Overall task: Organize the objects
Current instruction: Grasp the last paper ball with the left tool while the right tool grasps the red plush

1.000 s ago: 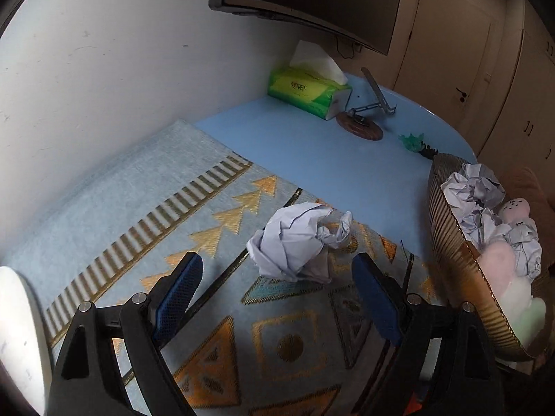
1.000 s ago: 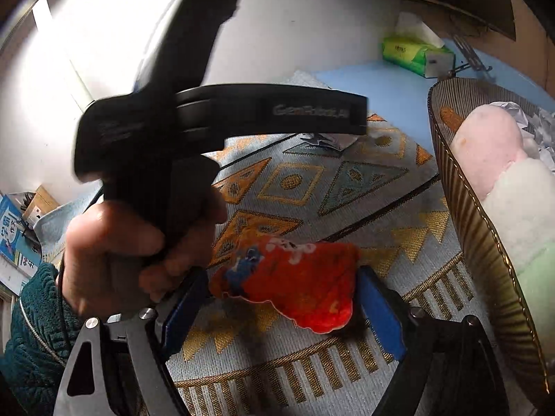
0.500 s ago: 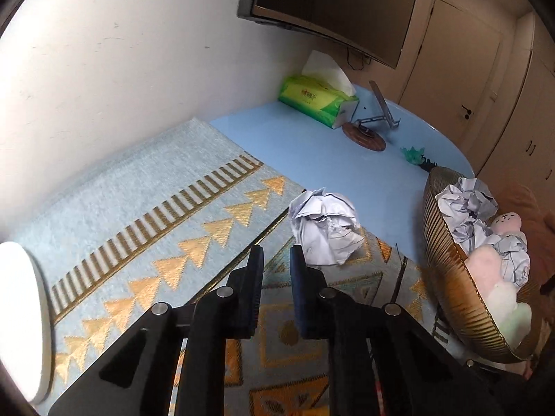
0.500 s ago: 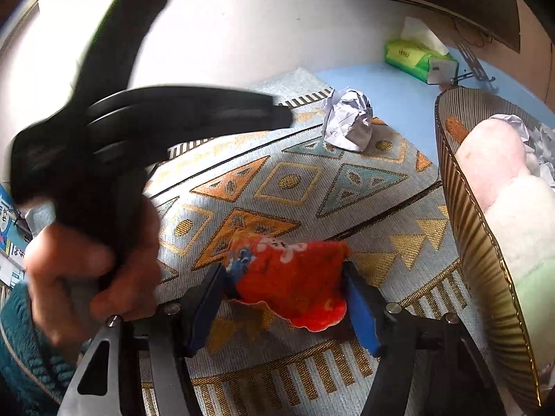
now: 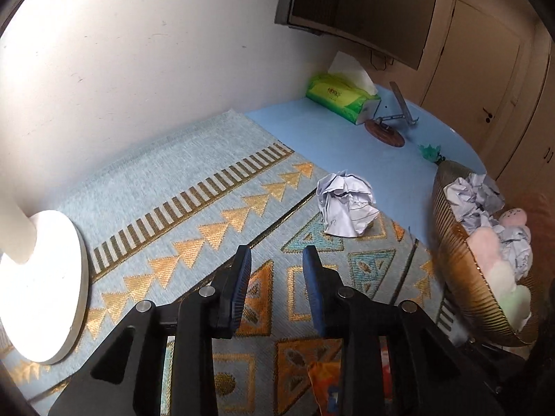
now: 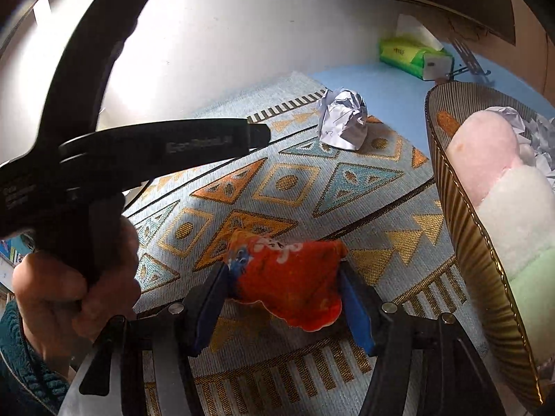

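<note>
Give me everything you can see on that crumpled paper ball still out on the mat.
The crumpled paper ball is white sheet paper, loosely wadded with sharp creases and faint pen marks on one flap. It sits free on the patterned woven mat, near the mat's edge beside the blue tabletop. Nothing grips it: the left gripper hangs short of it, fingers slightly apart and empty. It lies apart from the gold basket.

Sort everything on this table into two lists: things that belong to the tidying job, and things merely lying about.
Job:
crumpled white paper ball
red printed snack packet, gripped by right tongs
ribbed golden basket
left tongs

Lying about:
green tissue pack
round white lamp base
metal phone stand
</note>
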### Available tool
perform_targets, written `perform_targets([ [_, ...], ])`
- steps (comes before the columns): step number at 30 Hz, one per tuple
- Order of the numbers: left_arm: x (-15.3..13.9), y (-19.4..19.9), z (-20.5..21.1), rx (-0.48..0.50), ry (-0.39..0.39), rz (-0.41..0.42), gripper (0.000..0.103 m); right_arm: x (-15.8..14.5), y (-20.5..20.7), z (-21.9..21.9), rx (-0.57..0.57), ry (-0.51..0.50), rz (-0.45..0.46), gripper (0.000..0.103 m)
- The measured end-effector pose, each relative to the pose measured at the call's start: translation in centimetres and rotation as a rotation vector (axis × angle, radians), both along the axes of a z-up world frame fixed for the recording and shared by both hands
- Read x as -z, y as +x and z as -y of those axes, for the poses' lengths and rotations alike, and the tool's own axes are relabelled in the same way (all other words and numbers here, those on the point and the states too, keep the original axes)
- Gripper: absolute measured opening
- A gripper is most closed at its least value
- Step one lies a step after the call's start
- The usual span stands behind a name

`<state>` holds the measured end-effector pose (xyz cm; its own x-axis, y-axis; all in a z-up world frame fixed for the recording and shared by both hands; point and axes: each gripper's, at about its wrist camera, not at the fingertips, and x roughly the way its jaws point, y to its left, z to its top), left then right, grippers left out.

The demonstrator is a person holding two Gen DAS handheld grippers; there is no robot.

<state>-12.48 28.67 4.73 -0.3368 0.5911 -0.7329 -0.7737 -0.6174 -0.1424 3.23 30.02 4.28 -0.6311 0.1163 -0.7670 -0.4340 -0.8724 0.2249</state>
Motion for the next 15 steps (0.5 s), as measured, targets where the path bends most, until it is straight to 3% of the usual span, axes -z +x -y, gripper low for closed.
perform_targets([
  [3, 0.7, -0.5, -1.6, 0.067, -0.012, 0.009, 0.028, 0.0, 0.1, 0.0, -0.002, -0.007, -0.005, 0.062],
  [5, 1.0, -0.9, -2.5, 0.109, 0.001, 0.036, 0.035, 0.0, 0.1, 0.0, -0.001, -0.015, -0.008, 0.062],
  [8, 1.2, -1.4, -3.9, 0.16, 0.018, 0.056, 0.063, 0.0, 0.3, 0.2, 0.0, -0.013, -0.009, 0.062],
  [10, 1.3, -1.3, -4.9, 0.224, 0.027, 0.068, 0.09, 0.0, 0.2, 0.4, -0.002, -0.003, -0.004, 0.063],
  [12, 1.2, -0.9, -5.9, 0.253, 0.025, 0.032, 0.098, 0.1, 0.3, 0.5, -0.005, 0.0, -0.003, 0.064],
  [15, 1.3, -0.6, -7.6, 0.275, 0.0, -0.012, 0.099, 0.2, 0.6, 0.9, 0.0, -0.003, -0.006, 0.064],
])
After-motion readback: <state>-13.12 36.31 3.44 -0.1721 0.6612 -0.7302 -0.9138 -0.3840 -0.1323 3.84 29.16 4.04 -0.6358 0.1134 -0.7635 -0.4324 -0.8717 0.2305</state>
